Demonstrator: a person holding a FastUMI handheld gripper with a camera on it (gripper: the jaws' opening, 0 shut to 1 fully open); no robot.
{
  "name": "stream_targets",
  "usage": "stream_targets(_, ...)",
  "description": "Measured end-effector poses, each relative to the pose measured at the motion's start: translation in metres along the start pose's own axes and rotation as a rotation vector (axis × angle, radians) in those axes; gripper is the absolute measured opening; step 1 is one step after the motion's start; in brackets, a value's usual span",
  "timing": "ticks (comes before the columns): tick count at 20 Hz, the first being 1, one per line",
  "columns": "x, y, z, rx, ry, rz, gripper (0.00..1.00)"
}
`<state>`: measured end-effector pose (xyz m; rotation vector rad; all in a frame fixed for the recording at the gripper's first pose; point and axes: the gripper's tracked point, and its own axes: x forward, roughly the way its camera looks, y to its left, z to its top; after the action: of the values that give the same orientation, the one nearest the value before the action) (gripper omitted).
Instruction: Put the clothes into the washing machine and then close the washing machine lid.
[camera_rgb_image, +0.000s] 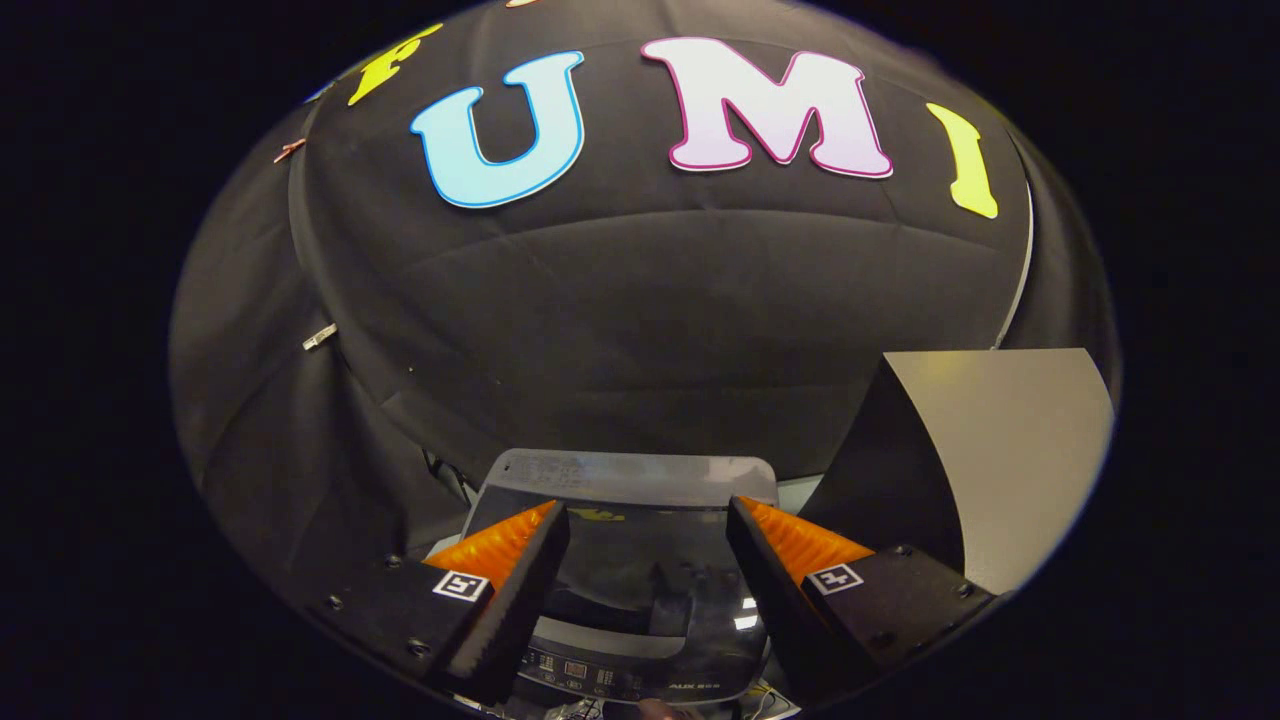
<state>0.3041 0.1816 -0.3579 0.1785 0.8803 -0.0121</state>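
While the tool (648, 515) is hovering above the washing machine (640, 600), its two fingers are standing wide apart and gripping nothing, with only the machine's top showing in the gap between them. Directly below and between the fingers, the control panel (590, 678) is running along the near edge of the machine, its small buttons and display too blurred to make out. Just beyond the panel, the dark glossy lid (640, 560) is lying flat over the opening and catching a few bright reflections, so the machine is looking closed from this angle. No clothes are lying on the lid. Past the fingertips, the pale grey back edge (630, 475) of the machine is sitting close against the booth's wall. To the right of the machine, a grey upright panel (1010, 450) is standing beside it. Farther off, the black cloth wall (650, 300) is bulging across everything behind.
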Motion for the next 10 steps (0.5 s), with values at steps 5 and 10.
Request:
stream_targets(5, -0.019, 0.015, 0.016, -0.069, -0.095, 0.043, 0.99)
stream_targets(10, -0.054, 0.019, 0.034, -0.077, -0.197, 0.094, 0.99)
